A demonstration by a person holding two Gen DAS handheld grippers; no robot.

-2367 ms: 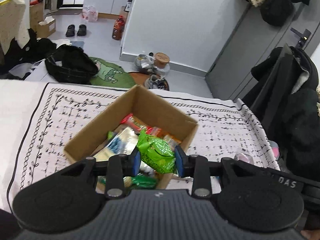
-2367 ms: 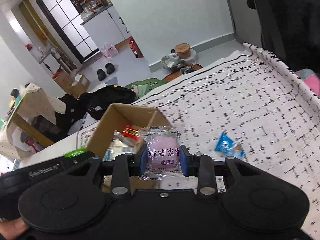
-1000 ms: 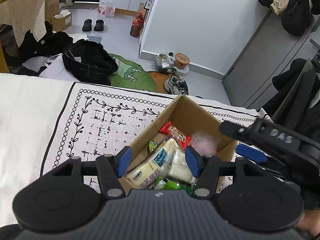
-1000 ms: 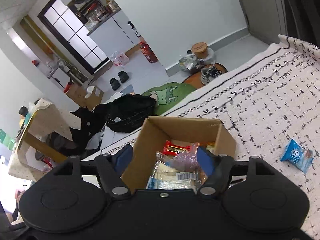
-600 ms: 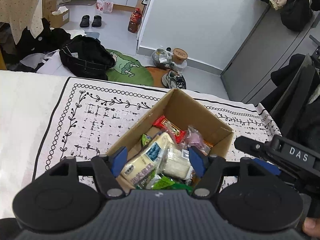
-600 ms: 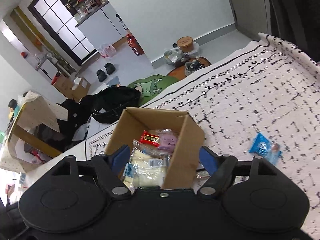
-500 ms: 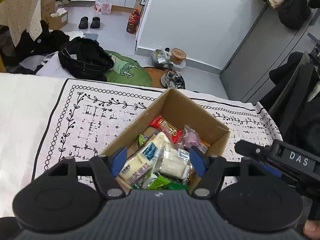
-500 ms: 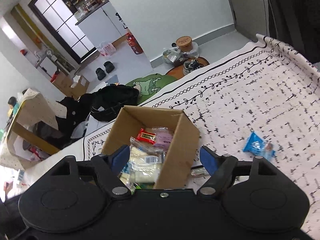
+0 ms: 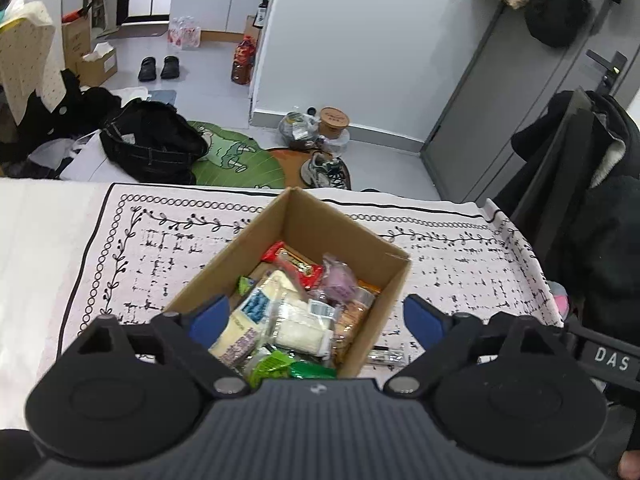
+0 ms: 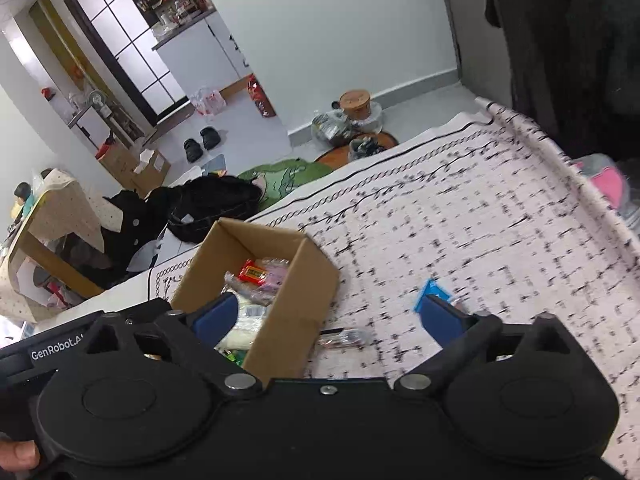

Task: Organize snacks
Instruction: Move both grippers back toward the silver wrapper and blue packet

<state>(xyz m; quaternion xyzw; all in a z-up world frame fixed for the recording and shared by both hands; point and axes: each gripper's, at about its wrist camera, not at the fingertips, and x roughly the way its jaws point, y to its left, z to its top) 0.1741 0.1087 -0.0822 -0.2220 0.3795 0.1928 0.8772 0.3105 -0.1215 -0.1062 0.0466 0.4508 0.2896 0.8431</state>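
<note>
The left tongs [image 9: 316, 316] stand wide apart with nothing gripped, their jaws having just been opening; the blue pads [image 9: 209, 316] frame the near end of an open brown cardboard box [image 9: 316, 220] below them. The right tongs [image 10: 326, 314] are likewise spread wide and empty, jaws just opened further, with the box's [image 10: 296, 292] near corner showing between the pads.

Inside the box lie the snacks: a red wrapped bar [image 9: 294, 264] toward the far end, a clear packet with a purple sweet [image 9: 340, 278] beside it, a pale cream packet with a blue label [image 9: 250, 314], a clear packet of white pieces [image 9: 298, 326], and a bright green packet [image 9: 270, 366] at the near end.

The box rests on a white cloth printed with black vines and dashes [image 9: 160, 256] that covers the surface. On the cloth, just beside the box, lies a small clear wrapper [image 10: 344, 338]; farther right a blue snack packet [image 10: 432, 292] lies apart, partly hidden behind the right pad.
</note>
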